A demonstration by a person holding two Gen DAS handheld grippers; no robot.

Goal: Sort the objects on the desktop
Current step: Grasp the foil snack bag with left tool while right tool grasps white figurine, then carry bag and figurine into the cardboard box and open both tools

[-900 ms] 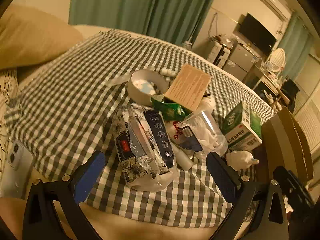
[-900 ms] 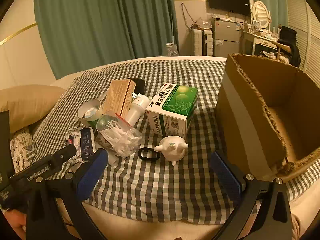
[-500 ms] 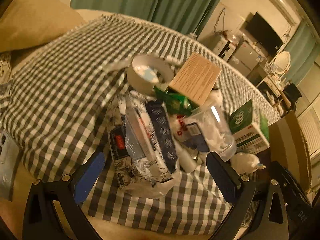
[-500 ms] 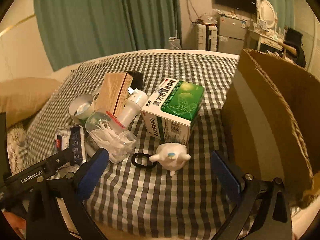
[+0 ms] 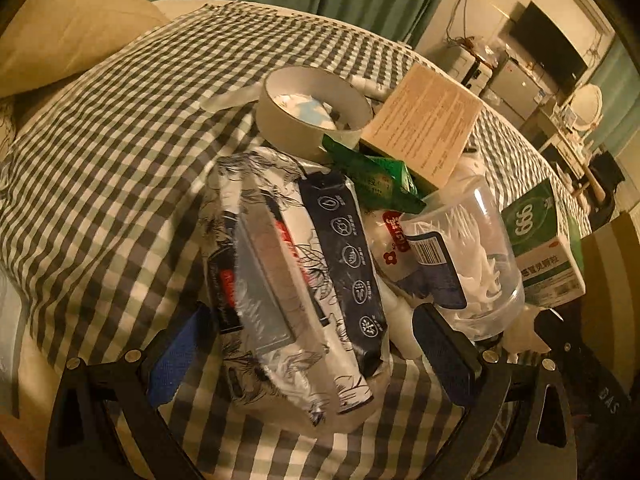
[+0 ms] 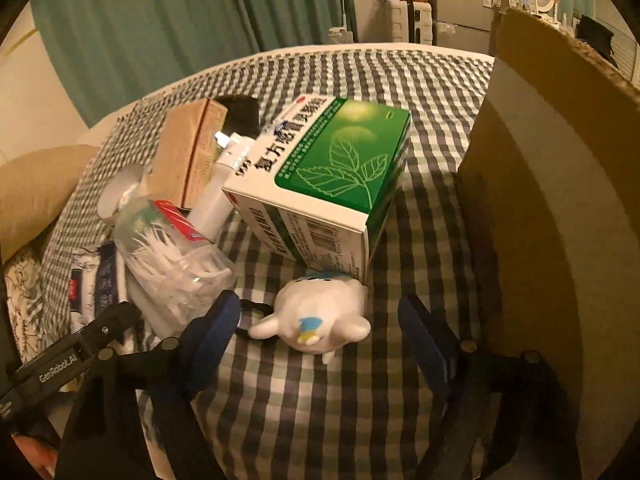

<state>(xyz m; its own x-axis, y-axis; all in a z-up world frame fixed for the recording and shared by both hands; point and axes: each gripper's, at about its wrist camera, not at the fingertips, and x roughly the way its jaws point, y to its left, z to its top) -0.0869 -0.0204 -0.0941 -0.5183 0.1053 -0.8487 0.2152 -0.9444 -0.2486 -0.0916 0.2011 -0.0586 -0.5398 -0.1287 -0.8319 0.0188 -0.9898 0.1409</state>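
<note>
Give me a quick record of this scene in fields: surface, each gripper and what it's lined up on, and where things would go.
surface: checked cloth
left gripper: open, straddling the floral wipes pack
right gripper: open, around the white figurine, not closed on it
beside figurine: green medicine box
container: cardboard box, on the right

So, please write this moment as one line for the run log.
left gripper: open around tissue pack | right gripper: open around white figurine | nothing gripped
</note>
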